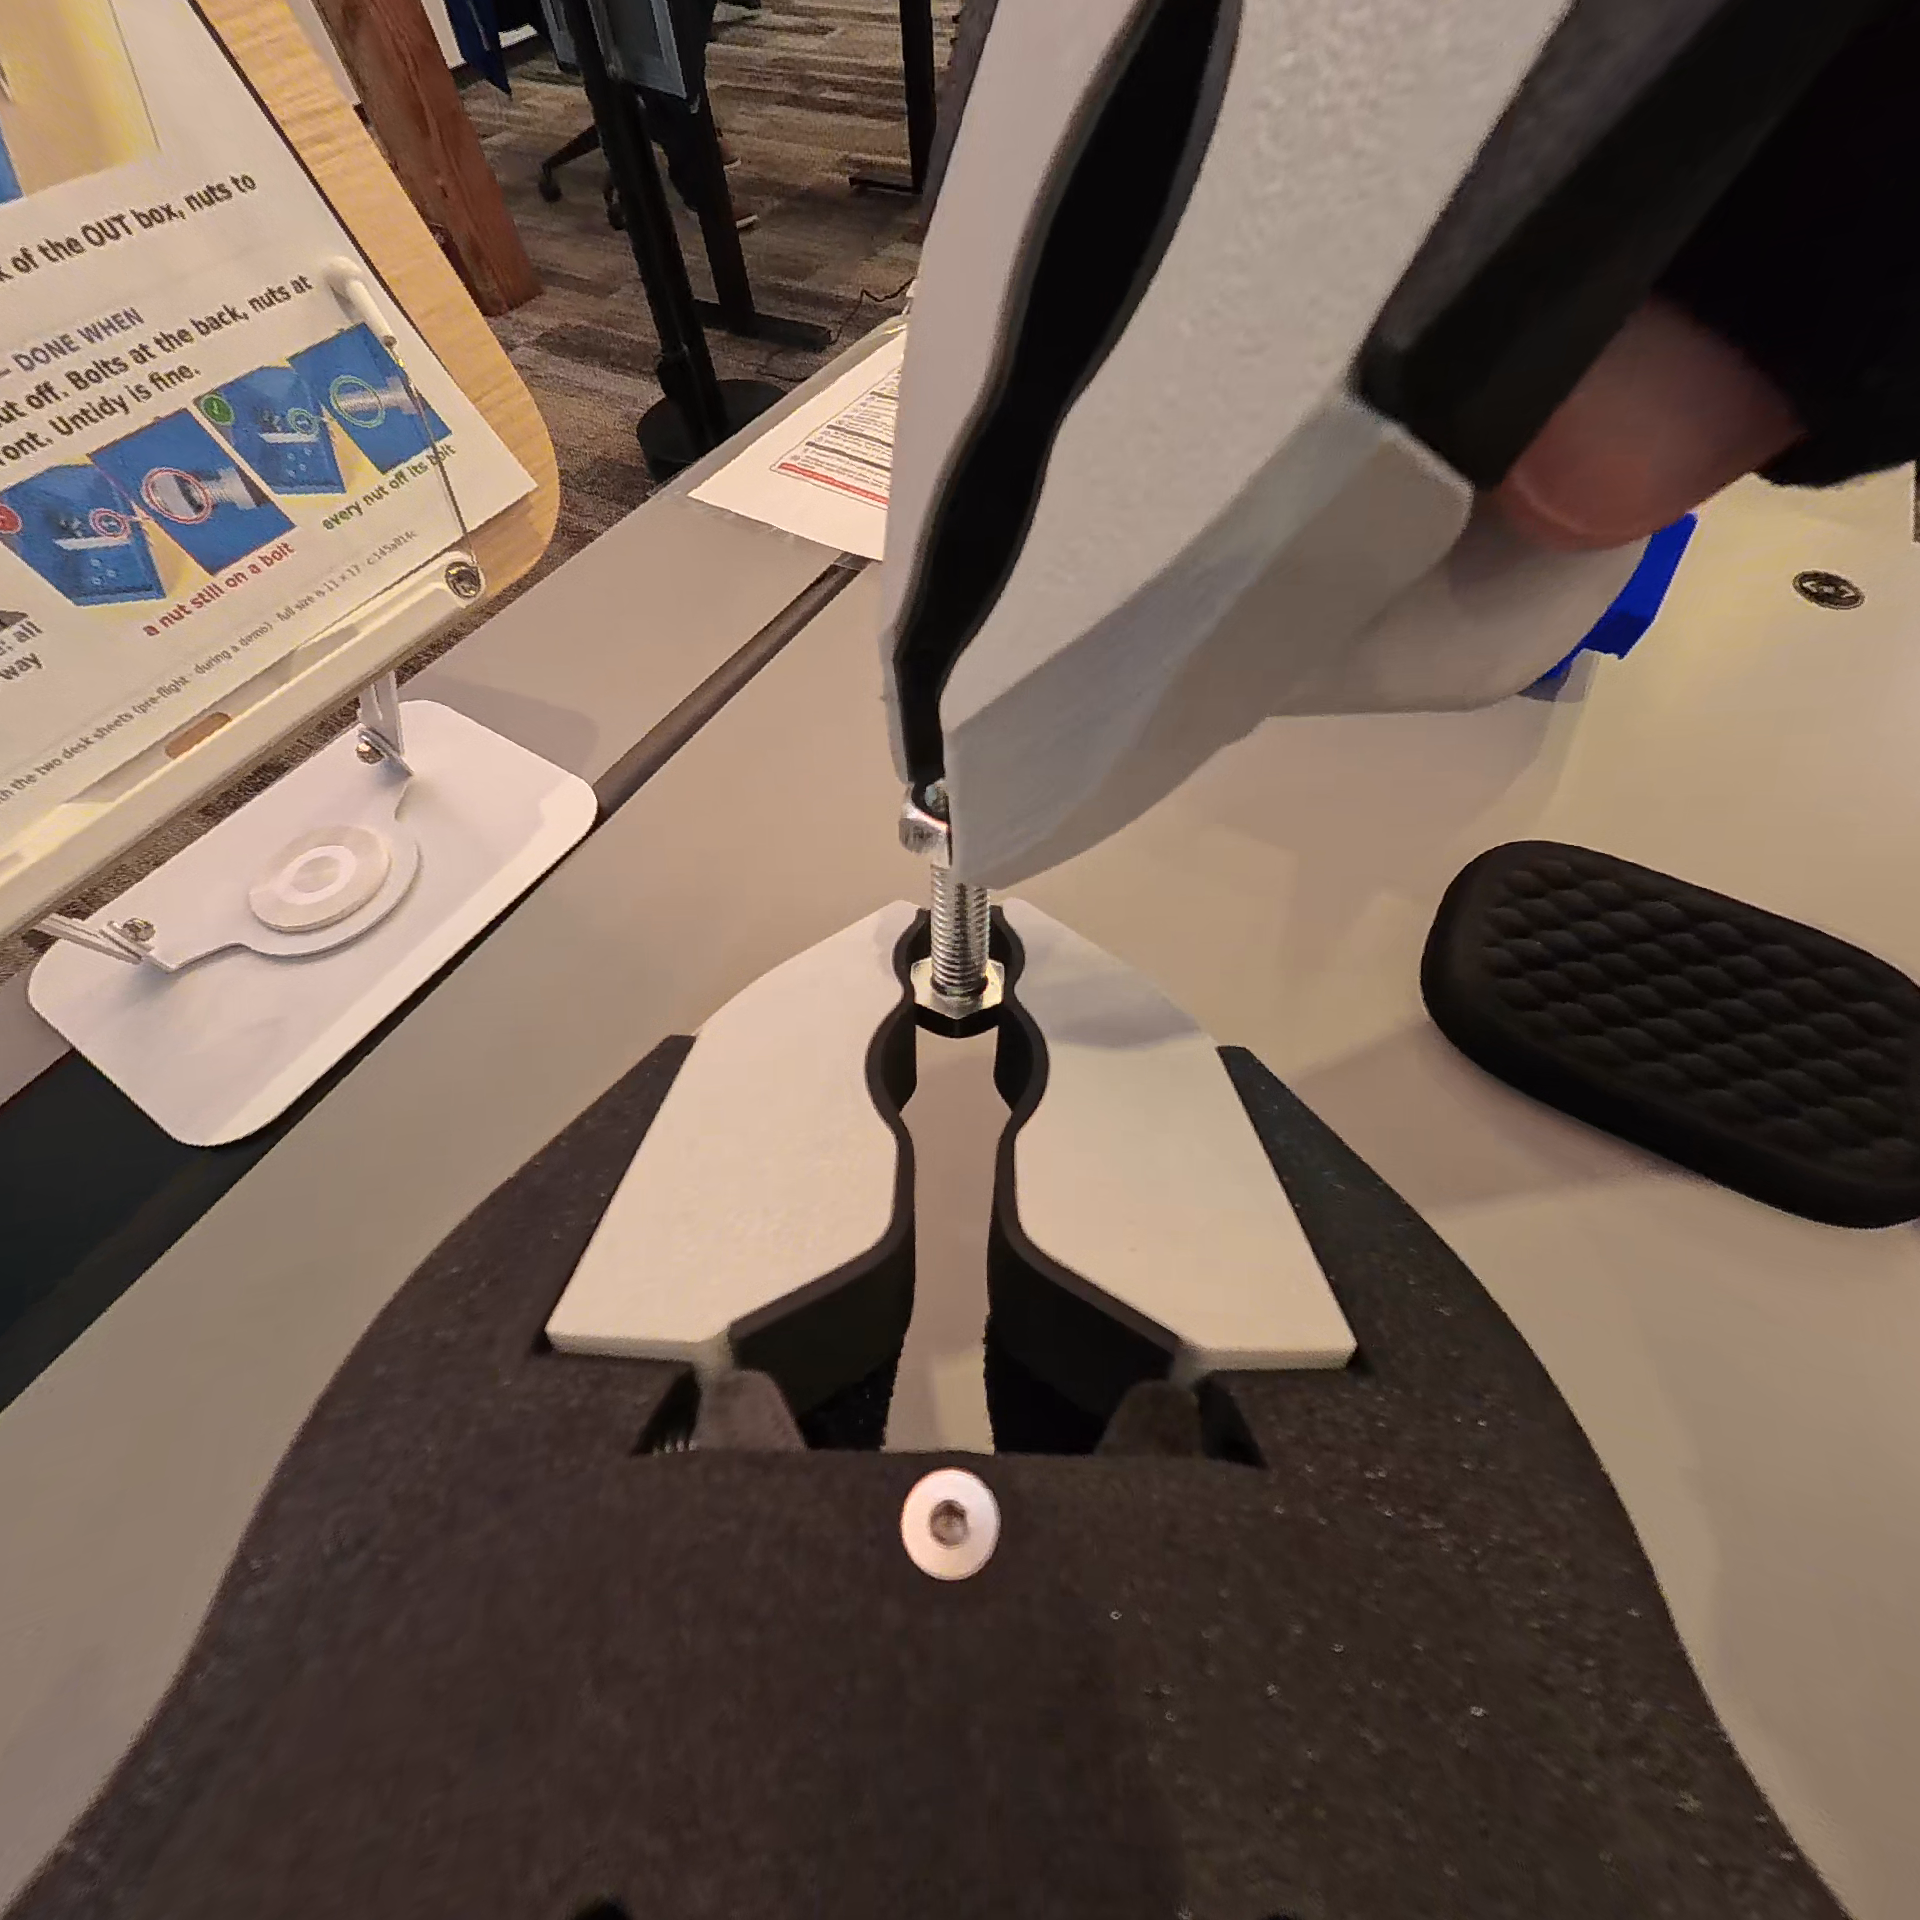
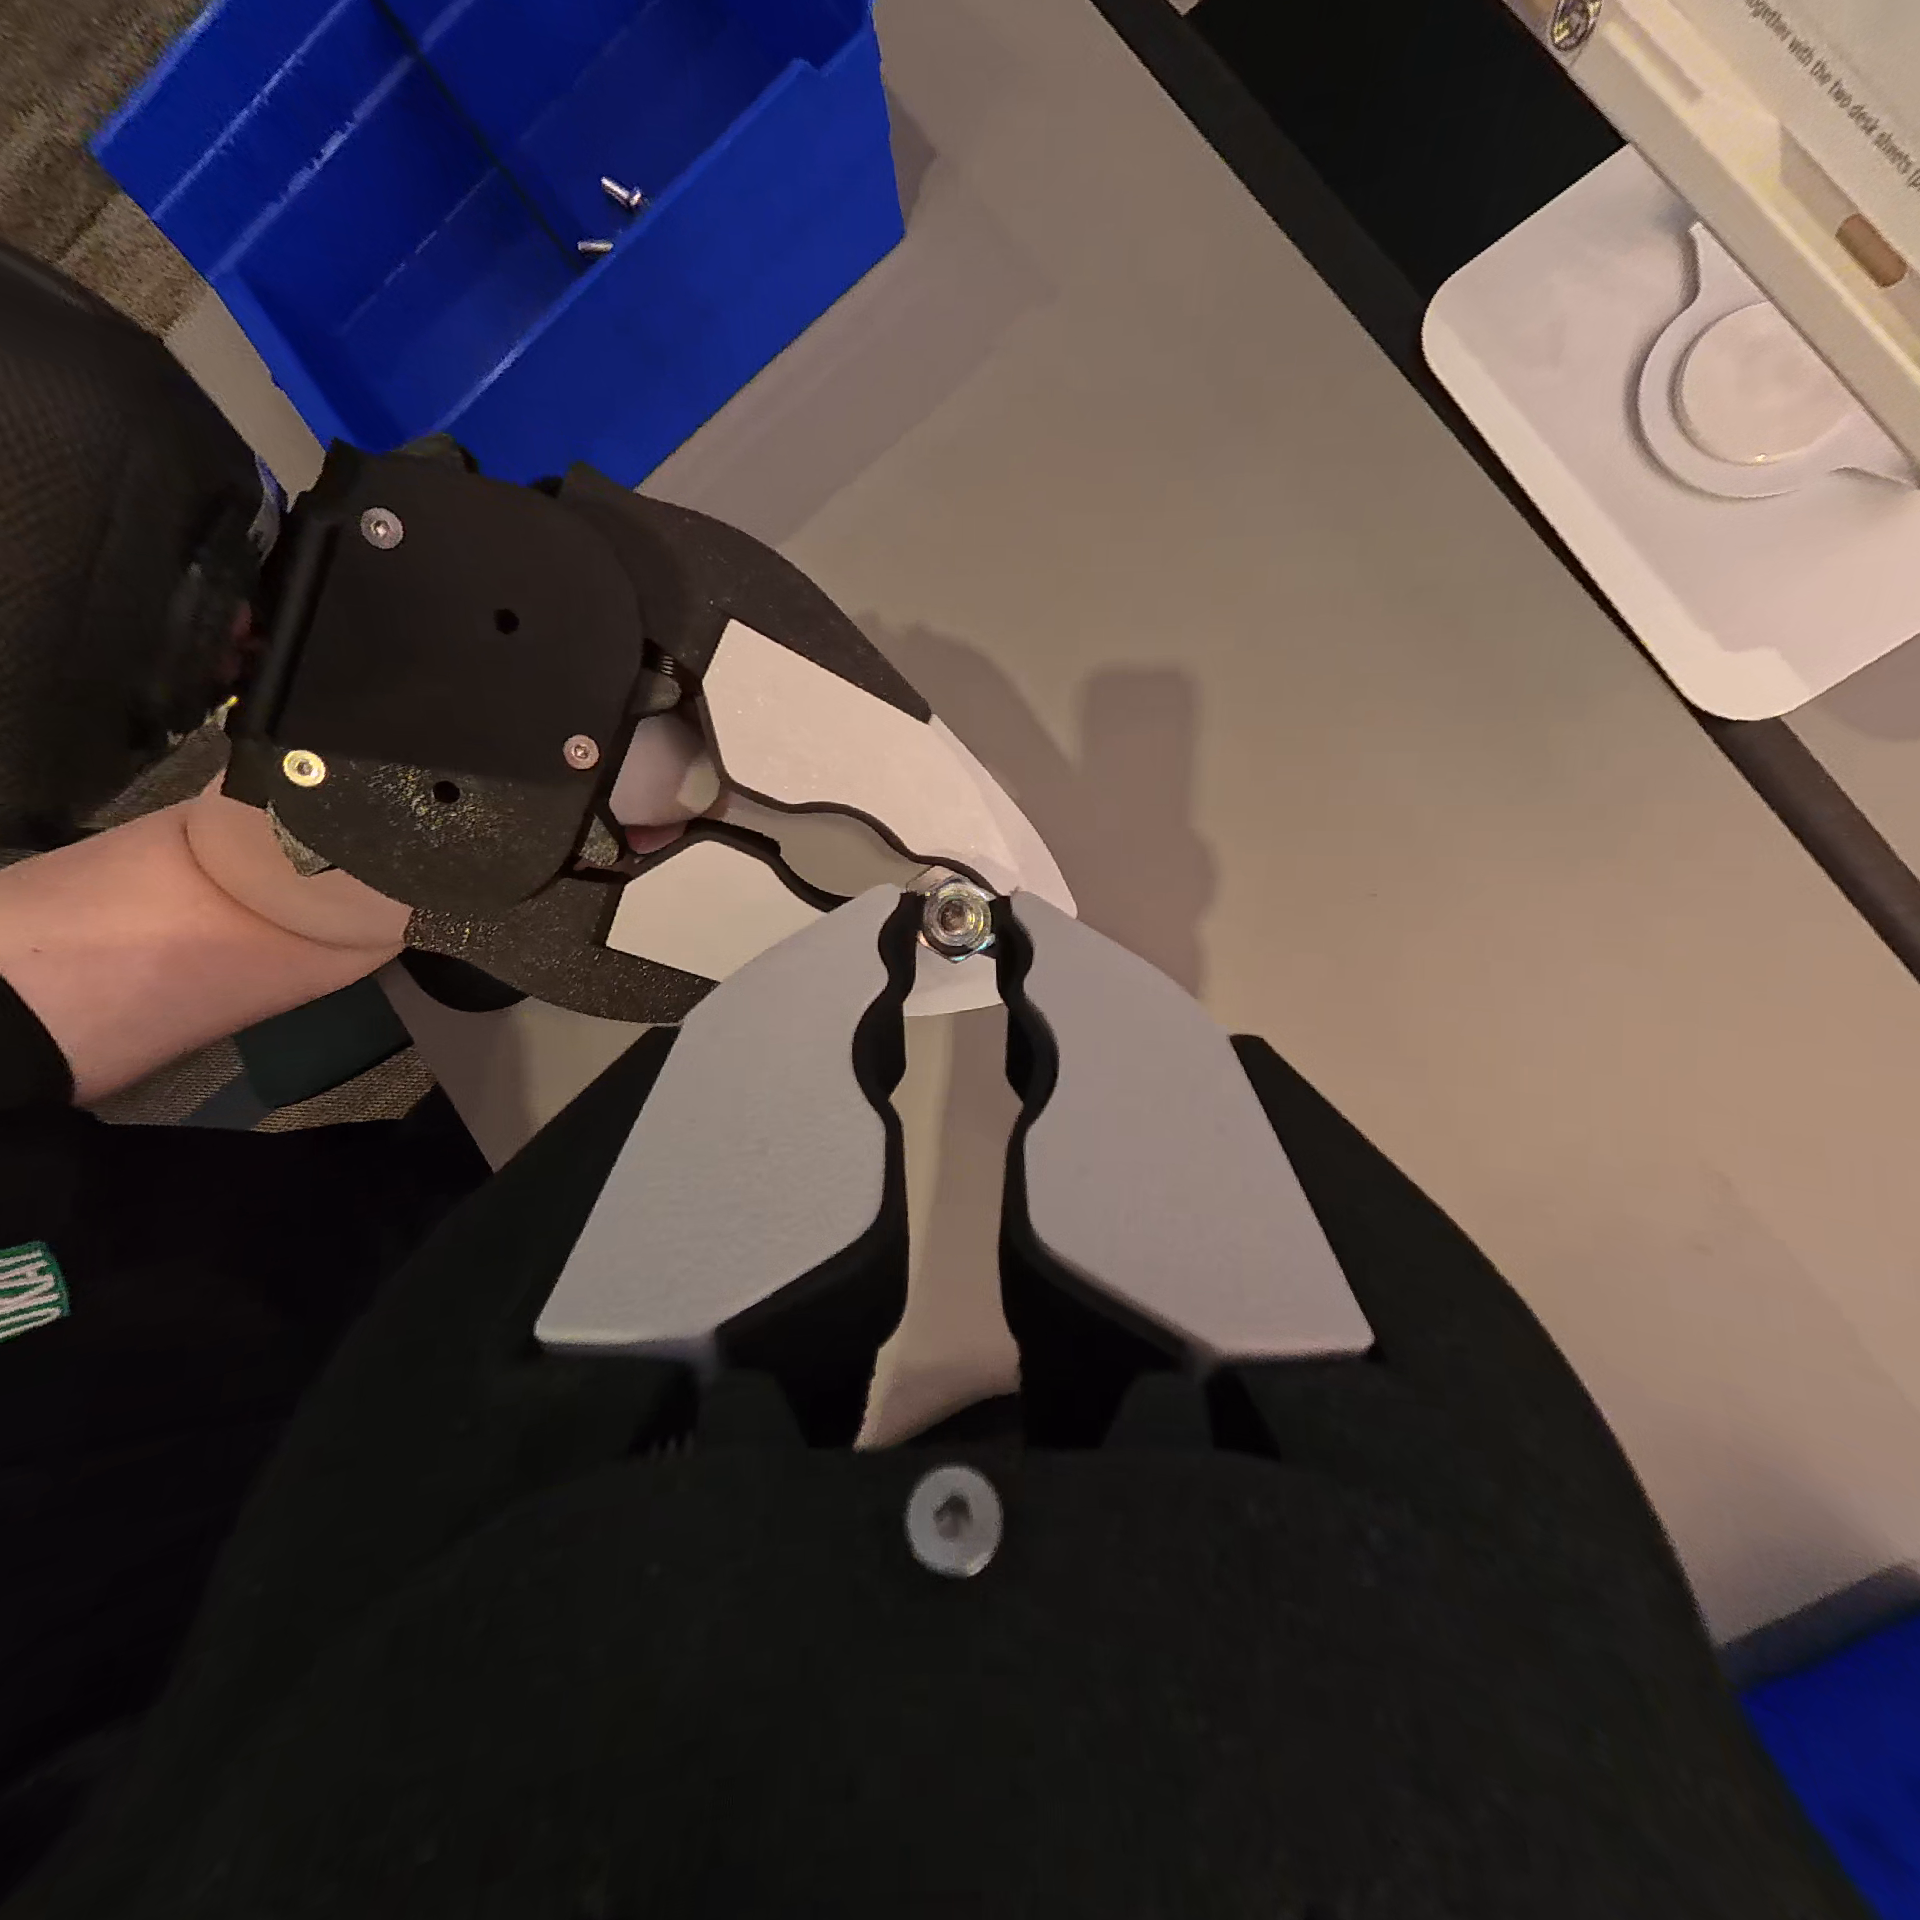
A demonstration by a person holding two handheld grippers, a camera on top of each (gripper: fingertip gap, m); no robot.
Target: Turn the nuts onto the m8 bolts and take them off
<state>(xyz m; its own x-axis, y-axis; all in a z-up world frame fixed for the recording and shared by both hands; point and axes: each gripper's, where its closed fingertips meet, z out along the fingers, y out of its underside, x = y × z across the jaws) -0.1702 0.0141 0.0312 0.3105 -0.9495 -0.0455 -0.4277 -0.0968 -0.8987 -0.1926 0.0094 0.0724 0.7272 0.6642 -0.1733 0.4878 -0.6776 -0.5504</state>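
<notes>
Your left wrist view alone shows the bolt (image 1: 943, 914) side-on, upright above the table (image 1: 727, 790): your left gripper (image 1: 954, 997) clamps the nut (image 1: 954, 1000) low on its bright thread, and your right gripper (image 1: 925, 805) pinches its head. Your right wrist view sees only the hex head end-on, and, farther off, two small bolts (image 2: 613, 218) in a blue bin (image 2: 582, 343).

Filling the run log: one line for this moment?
left gripper: shut on nut | right gripper: shut on bolt head | bolt upright | above table
</notes>
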